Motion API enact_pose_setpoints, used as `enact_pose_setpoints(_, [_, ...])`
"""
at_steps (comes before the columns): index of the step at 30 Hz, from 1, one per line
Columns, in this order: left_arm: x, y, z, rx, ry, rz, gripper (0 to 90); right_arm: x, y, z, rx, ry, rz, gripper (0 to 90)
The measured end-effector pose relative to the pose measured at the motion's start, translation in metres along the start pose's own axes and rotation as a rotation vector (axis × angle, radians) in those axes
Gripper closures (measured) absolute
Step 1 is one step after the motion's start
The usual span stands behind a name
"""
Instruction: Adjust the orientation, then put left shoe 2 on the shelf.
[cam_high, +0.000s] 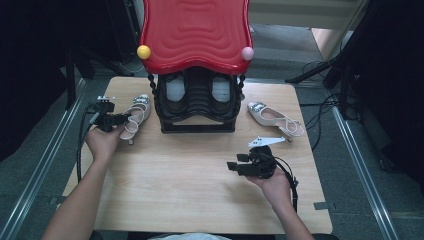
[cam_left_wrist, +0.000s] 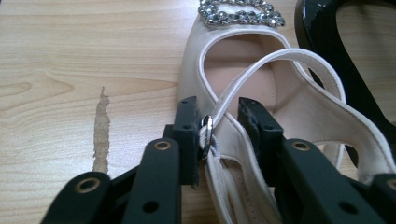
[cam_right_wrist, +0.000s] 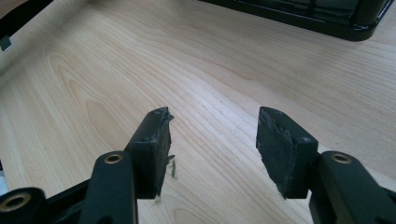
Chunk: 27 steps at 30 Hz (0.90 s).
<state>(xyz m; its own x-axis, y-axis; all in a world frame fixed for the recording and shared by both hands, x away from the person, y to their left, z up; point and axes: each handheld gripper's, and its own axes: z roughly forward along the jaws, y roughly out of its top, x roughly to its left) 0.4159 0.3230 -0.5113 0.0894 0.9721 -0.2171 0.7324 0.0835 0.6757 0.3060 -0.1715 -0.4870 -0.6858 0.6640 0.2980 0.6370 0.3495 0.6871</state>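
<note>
No writing or brand can be read on anything here. The left gripper (cam_left_wrist: 218, 122), held low at the table's (cam_high: 200, 175) left side with the forearm reaching in from below, has its jaws around the rear side wall and crossing strap of a cream slingback shoe (cam_left_wrist: 243, 70) with a rhinestone buckle (cam_left_wrist: 240, 13) at the toe beyond the fingers; whether they clamp it I cannot tell. The right gripper (cam_right_wrist: 212, 133) hovers over bare wood, jaws wide apart, the black rack (cam_right_wrist: 308, 14) ahead of them.
</note>
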Motion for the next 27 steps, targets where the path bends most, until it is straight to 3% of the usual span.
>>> enact_pose_setpoints(3, [0.003, 0.0, -0.001, -0.006, -0.001, -0.038, 78.3, 0.0, 0.0, 0.0, 0.0, -0.002, -0.004, 46.0])
enact_pose_setpoints(10, [0.007, 0.001, -0.002, 0.0, -0.021, -0.127, 80.2, 0.0, 0.0, -0.001, -0.003, -0.002, -0.003, 46.0])
enact_pose_setpoints(13, [0.013, 0.0, -0.002, -0.013, -0.063, -0.217, 80.7, 0.0, 0.0, -0.001, -0.003, -0.003, -0.004, 46.0])
enact_pose_setpoints(17, [0.017, 0.001, -0.004, 0.002, -0.078, -0.212, 81.1, 0.0, 0.0, -0.001, -0.006, -0.001, -0.002, 45.9])
enact_pose_setpoints(21, [0.02, 0.003, -0.007, -0.006, -0.112, -0.249, 81.3, -0.002, 0.0, -0.002, -0.008, -0.003, 0.008, 45.9])
enact_pose_setpoints(27, [0.022, 0.004, -0.012, -0.012, -0.143, -0.254, 81.3, -0.002, 0.0, -0.002, -0.005, -0.001, 0.005, 45.9])
